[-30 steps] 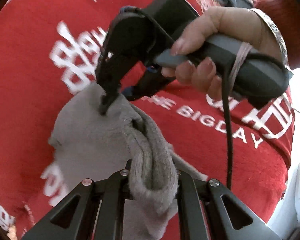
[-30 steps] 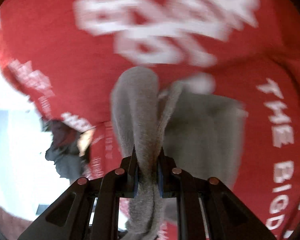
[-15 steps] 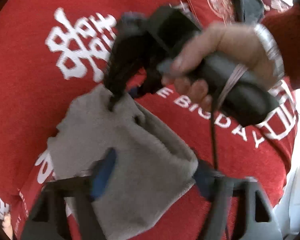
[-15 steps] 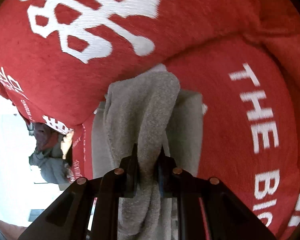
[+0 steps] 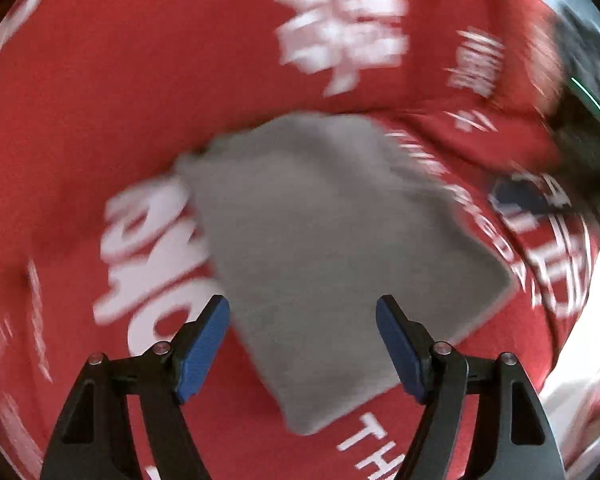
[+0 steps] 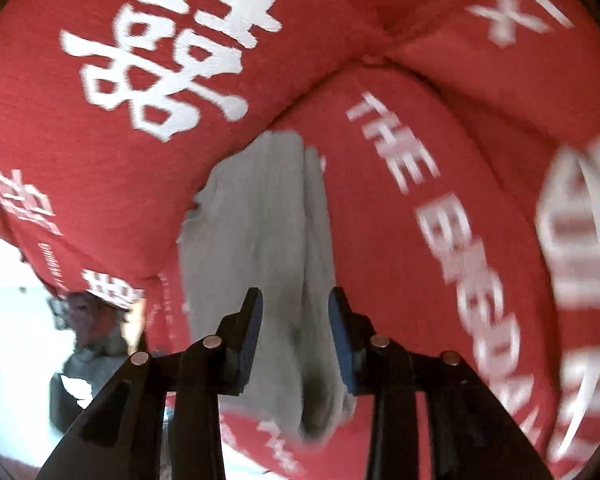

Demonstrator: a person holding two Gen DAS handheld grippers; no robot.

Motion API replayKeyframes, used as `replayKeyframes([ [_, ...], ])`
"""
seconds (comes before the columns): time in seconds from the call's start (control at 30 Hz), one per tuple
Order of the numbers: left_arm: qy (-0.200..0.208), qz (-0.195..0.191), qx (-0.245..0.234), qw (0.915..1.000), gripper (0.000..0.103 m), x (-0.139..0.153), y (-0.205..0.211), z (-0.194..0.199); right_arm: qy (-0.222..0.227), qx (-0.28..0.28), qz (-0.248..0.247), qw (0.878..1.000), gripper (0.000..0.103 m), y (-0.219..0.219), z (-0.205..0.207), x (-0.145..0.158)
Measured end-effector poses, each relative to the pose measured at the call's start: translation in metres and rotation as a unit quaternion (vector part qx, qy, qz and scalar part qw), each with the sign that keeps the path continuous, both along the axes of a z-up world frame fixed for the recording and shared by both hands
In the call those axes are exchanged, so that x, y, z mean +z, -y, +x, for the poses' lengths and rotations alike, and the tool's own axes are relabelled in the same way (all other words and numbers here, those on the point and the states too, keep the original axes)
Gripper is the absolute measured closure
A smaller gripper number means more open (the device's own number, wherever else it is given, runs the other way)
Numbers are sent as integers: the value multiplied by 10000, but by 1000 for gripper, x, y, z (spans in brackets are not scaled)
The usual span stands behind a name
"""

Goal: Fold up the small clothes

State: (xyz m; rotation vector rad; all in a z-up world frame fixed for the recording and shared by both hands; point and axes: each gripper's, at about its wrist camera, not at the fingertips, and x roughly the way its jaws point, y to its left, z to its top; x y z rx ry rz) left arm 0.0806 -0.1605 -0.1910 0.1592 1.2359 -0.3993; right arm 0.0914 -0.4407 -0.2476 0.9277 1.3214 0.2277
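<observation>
step: folded grey cloth [image 5: 332, 248] dropped on the red quilt [image 5: 120, 80] | left gripper [image 5: 302, 344] released, right gripper [image 6: 296, 332] just opening, letting go | next: probably back off, grab another piece

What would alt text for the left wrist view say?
A folded grey cloth lies on a red quilt printed with white lettering. The left tongs hang open above its near edge, blue pads clear of it; the picture is motion-blurred.

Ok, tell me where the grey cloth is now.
The grey cloth lies folded on the red quilt, seen between and beyond the open left tool. In the right wrist view it sits just ahead of the right tool.
</observation>
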Motion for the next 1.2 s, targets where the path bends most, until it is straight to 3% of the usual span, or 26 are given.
replayKeyframes([
  [0.07,-447,-263,514,9973,27,-13,-32,21,-43,-157,395,9991,64,-9,-35,3],
  [0.2,-684,-315,752,9943,27,-30,-55,37,-321,61,914,9953,64,-63,-81,-15],
  [0.3,-764,-208,690,9945,27,-43,-52,44,-418,230,1027,9936,64,-106,-81,-32],
  [0.47,-752,-169,571,9954,27,-44,-52,47,-327,-5,1229,9919,64,-158,-67,-51],
  [0.53,-769,-153,588,9952,27,-40,-56,49,-332,-145,1423,9892,70,-161,-64,-53],
  [0.6,-734,-153,604,9954,27,-34,-60,50,-390,-259,1499,9876,92,-165,-63,-54],
  [0.63,-692,-190,597,9956,27,-30,-61,49,-383,-270,1473,9880,93,-164,-60,-54],
  [0.77,-512,-59,461,9976,27,-26,-59,46,-94,-149,1444,9894,95,-180,-53,-40],
  [0.83,-652,204,452,9966,27,-38,-56,44,-290,63,1171,9927,95,-192,-53,-51],
  [0.93,-770,185,594,9951,27,-45,-56,38,-735,-211,1293,9887,95,-191,-62,-77],
  [0.97,-713,164,582,9956,27,-42,-57,36,-808,-239,1349,9873,91,-189,-63,-77],
  [1.07,-622,142,522,9966,27,-35,-56,34,-850,238,970,9914,90,-183,-62,-57],
  [1.2,-588,109,386,9975,27,-29,-46,37,-212,493,915,9944,90,-154,-47,-8],
])
